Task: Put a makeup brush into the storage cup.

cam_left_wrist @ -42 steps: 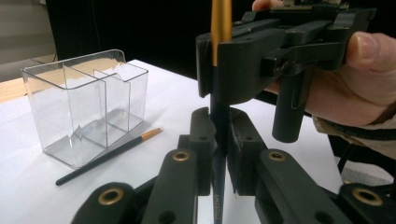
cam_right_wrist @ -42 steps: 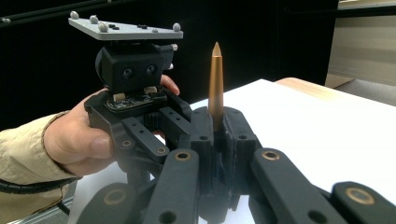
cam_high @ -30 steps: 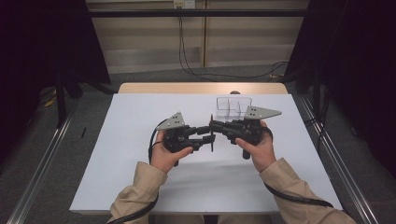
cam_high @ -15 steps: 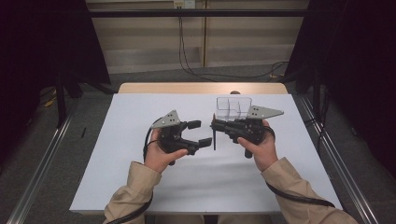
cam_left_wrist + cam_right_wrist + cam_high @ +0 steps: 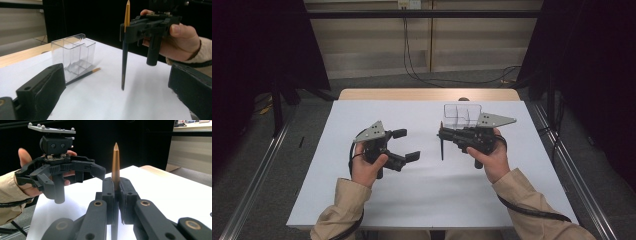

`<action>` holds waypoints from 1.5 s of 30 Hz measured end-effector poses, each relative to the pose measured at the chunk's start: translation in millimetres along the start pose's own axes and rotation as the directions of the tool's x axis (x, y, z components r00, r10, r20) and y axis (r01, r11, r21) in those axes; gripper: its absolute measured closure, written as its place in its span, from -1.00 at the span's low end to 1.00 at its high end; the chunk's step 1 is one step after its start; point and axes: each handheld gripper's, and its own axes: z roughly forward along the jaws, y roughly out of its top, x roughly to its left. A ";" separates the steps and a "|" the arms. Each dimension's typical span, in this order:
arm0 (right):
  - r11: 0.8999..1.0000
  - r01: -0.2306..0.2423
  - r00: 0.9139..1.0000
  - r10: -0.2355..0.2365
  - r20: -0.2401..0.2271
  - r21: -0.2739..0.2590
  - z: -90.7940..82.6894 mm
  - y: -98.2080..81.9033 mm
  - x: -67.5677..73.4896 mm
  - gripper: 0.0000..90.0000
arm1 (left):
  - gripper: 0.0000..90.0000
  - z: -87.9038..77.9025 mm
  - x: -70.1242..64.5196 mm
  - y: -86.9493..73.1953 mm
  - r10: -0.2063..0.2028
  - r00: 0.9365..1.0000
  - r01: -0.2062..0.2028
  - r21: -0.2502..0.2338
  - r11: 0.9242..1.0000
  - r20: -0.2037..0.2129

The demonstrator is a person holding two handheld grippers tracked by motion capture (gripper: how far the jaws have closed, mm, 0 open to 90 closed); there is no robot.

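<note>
My right gripper [image 5: 442, 138] is shut on a thin dark paintbrush [image 5: 441, 148] and holds it upright, orange pointed tip [image 5: 115, 160] up and lower end just above the white table. In the left gripper view that brush [image 5: 124, 62] hangs from the right gripper [image 5: 130, 28] ahead of my own jaws. My left gripper [image 5: 406, 145] stands open and empty, a short way left of the brush. A clear plastic compartment box [image 5: 461, 114] stands behind the right gripper. A second brush [image 5: 82, 76] lies flat on the table against the box [image 5: 73, 53].
The white table top [image 5: 422, 195] runs to a wooden strip at its far edge [image 5: 427, 94]. Metal rails lie on the floor along both sides. The left gripper [image 5: 72, 176] shows open across from the right gripper's jaws.
My left gripper opened, came off the brush and drew back to the left. The right gripper stayed in place, still holding the brush upright.
</note>
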 end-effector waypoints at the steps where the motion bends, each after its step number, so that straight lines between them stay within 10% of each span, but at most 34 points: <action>1: 1.000 -0.001 1.000 0.001 0.003 -0.002 -0.5 0.1 0.0 0.87 | -0.99 -2.5 0.3 -0.3 -0.001 1.000 0.001 0.000 1.000 -0.001; 45: 1.000 0.009 1.000 -0.009 0.018 -0.004 -11.2 1.6 -5.7 0.87 | -0.98 -86.2 6.4 -30.7 0.016 0.988 -0.016 0.005 1.000 -0.152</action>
